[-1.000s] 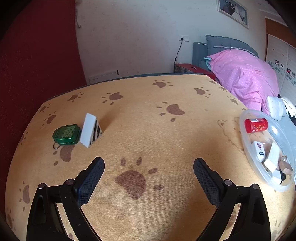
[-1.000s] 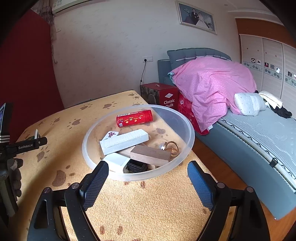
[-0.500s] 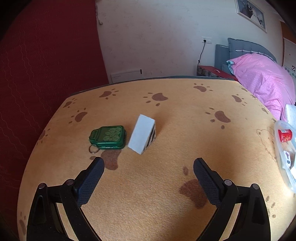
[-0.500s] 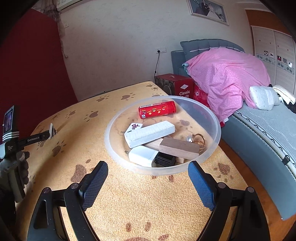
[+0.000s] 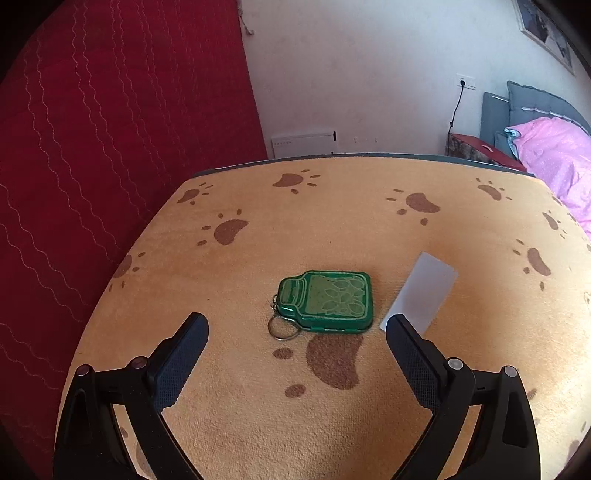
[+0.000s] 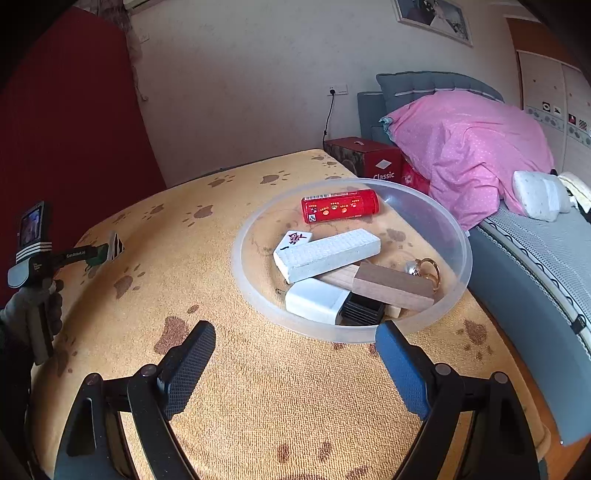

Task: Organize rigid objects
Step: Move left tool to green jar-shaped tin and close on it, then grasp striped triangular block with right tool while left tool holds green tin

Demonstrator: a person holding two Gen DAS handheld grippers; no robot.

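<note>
Left wrist view: your left tongs [image 5: 297,325] hang spread above the green jar-shaped metal keychain tin [image 5: 327,300], beside the white rectangular block [image 5: 421,295]. Your right tongs [image 6: 295,345] gape empty before the clear round plastic bowl [image 6: 452,236].

Table cover [image 5: 369,229]: orange cloth, brown paw prints, beneath and ahead of the tongs.
Red curtain [image 5: 110,147]: left of the tongs, wavy stitched lines.
Bed [image 6: 535,240]: right of the tongs, grey.
Pink quilt [image 6: 465,147]: heaped on bed.
Red box [image 6: 365,158]: beyond table, beside bed.
Framed picture [image 6: 432,16]: high on wall.
</note>
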